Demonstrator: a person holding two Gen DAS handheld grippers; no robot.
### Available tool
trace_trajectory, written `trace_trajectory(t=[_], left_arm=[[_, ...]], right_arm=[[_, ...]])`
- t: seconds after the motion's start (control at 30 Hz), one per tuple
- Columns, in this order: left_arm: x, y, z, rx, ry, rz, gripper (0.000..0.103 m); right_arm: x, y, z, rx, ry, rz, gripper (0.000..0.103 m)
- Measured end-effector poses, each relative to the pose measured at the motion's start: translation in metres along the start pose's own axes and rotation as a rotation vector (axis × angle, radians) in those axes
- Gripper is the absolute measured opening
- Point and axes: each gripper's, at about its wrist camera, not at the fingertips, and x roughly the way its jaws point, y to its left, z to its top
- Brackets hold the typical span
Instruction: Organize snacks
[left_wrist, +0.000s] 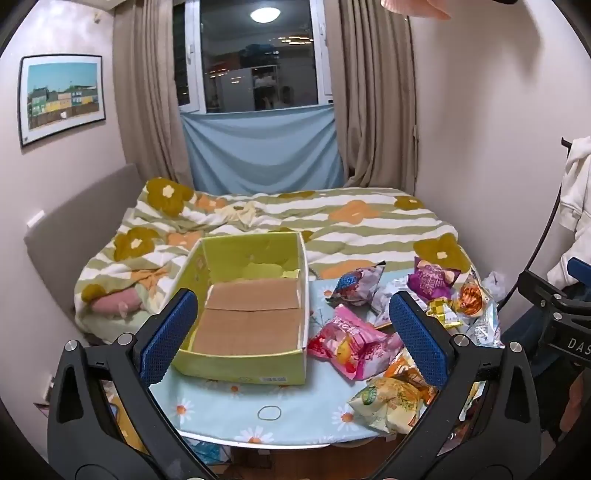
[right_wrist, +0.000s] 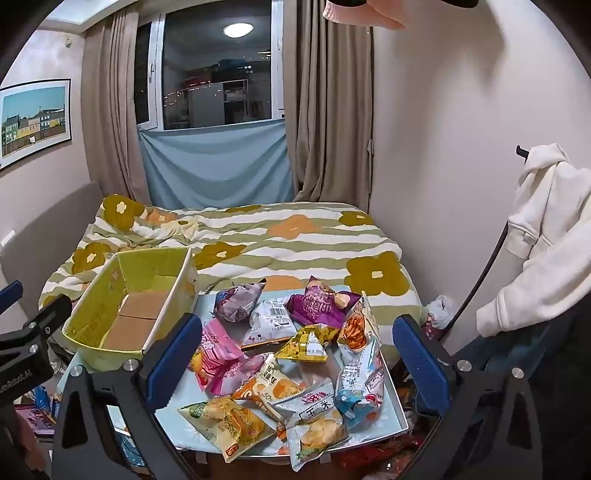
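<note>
left tongs (left_wrist: 291, 332) spread, holding nothing | right tongs (right_wrist: 297, 354) spread (likewise bare) | green box (left_wrist: 251, 371) empty | snack packets (right_wrist: 295, 362) heaped on tabletop (left_wrist: 221, 413)

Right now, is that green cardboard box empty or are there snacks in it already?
Empty. The green box shows only its bare brown cardboard floor; every snack packet lies beside it on the table.
</note>
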Motion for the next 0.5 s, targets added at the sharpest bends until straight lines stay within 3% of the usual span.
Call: trace_trajectory(t=[0.5], left_arm=[[0.0005,-0.0074,-0.0051,0.006,0.000,0.005,0.103]], right_arm=[[-0.0029,-0.0032,-0.0009,-0.006,0.010,-0.008,0.103]])
